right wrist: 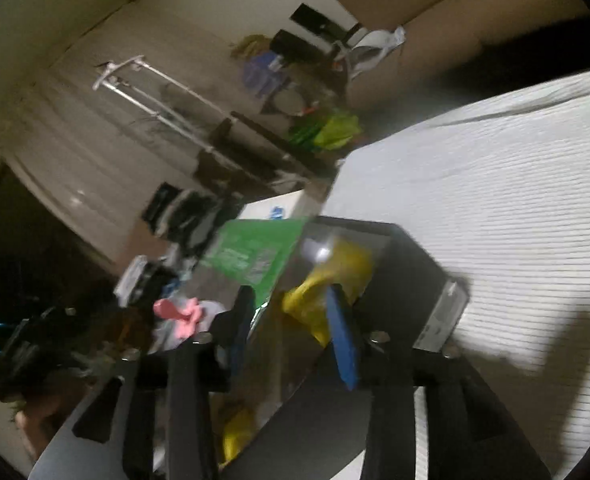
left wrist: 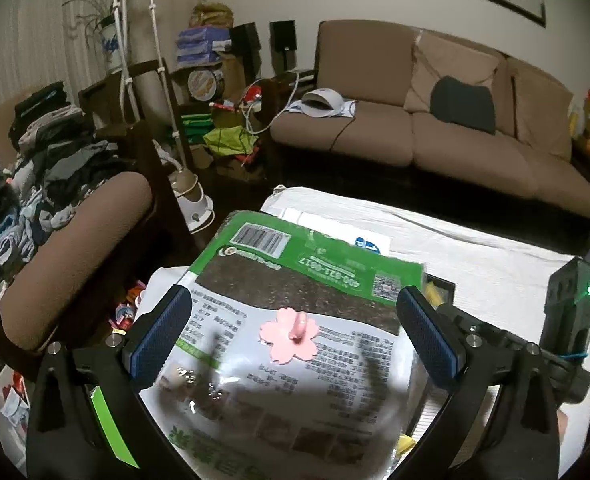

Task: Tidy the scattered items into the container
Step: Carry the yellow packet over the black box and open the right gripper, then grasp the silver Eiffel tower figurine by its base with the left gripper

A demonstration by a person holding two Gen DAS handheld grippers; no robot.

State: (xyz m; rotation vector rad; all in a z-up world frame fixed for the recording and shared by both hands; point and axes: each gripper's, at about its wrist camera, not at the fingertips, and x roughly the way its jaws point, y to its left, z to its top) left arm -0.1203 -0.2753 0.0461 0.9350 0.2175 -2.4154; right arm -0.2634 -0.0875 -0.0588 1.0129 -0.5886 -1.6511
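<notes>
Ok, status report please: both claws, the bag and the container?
Left claw open, above green-and-white bag. Pink flower piece resting on bag. Right claw open at black container, yellow item inside. Bag covers part of container.

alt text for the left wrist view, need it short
The open left gripper hovers over a green and white printed bag with a pink flower-shaped piece lying on it, the bag resting over a black container on a white-covered table. Behind are a brown sofa and a chair piled with clothes.
</notes>
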